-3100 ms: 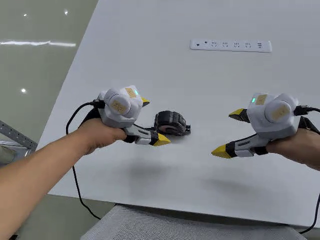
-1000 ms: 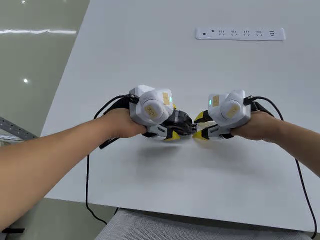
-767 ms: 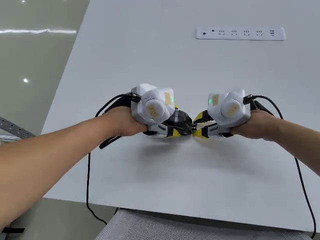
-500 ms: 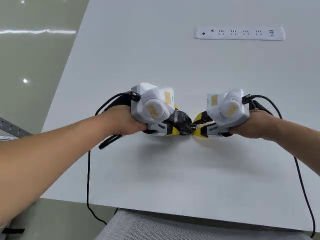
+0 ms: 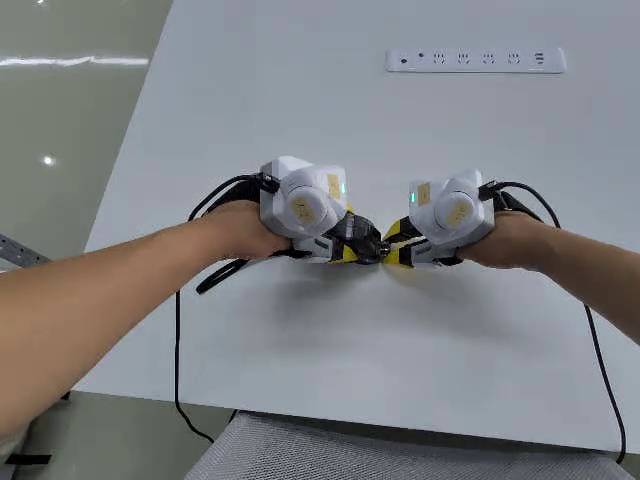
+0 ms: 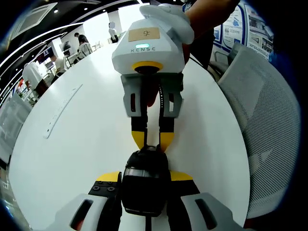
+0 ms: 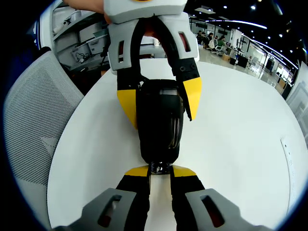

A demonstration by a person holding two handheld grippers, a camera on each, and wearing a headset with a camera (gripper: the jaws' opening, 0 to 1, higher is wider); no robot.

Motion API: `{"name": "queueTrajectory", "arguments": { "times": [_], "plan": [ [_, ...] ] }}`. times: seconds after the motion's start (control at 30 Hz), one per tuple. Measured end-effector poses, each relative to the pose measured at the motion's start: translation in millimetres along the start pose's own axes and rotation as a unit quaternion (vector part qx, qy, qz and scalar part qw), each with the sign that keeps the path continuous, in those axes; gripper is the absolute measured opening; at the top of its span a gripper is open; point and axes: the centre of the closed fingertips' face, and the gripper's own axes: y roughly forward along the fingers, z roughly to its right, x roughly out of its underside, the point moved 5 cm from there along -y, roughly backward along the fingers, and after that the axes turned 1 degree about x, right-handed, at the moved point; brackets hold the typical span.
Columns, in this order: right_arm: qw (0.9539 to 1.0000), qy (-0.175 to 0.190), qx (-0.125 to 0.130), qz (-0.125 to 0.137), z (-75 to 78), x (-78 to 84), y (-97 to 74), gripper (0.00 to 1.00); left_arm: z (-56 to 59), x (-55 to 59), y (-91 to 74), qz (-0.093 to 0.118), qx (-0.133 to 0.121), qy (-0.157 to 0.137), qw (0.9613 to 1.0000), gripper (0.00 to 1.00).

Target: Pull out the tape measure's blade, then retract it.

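Observation:
The black tape measure (image 5: 361,238) is off the white table (image 5: 300,100), held between the two grippers near the front edge. My left gripper (image 5: 345,246) is shut on its case; in the left gripper view the case (image 6: 144,185) sits between the yellow tips of the left gripper (image 6: 145,176). My right gripper (image 5: 394,252) faces it from the right. In the right gripper view the right gripper (image 7: 160,171) is shut on the blade's end hook (image 7: 159,167) at the case's mouth (image 7: 159,120). Hardly any blade shows between case and hook.
A white power strip (image 5: 475,60) lies at the far side of the table. Black cables (image 5: 205,275) trail from both grippers over the front edge. A grey mesh chair (image 5: 400,455) stands just below the table's near edge.
Three seconds ago both grippers stood open and apart, the tape measure lying on the table. They have since met and shut on it. Over the last second they barely moved.

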Motion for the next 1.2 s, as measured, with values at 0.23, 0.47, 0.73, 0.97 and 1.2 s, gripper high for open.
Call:
{"name": "queueTrajectory", "arguments": {
  "times": [0.23,0.47,0.73,0.97,1.2],
  "plan": [
    [1.0000,-0.001,0.004,0.001,0.8,0.9,-0.8,0.12,4.9,-5.7,-7.2,0.002,0.001,-0.004,1.0000,0.31],
    [1.0000,0.006,0.007,0.003,-1.0,3.5,-4.9,0.12,7.0,-8.6,-10.3,0.002,0.002,-0.005,1.0000,0.31],
    [0.9999,0.011,0.007,0.002,-1.3,9.6,-10.6,0.12,7.2,-9.7,-11.5,0.002,0.003,-0.006,1.0000,0.31],
    [0.9999,0.015,0.007,0.002,-1.6,15.1,-15.6,0.12,5.7,-9.0,-10.4,0.002,0.004,-0.008,1.0000,0.31],
    [0.9998,0.018,0.008,0.000,-2.0,20.6,-21.4,0.12,4.3,-8.3,-9.4,0.002,0.004,-0.009,0.9999,0.31]
  ]
}}
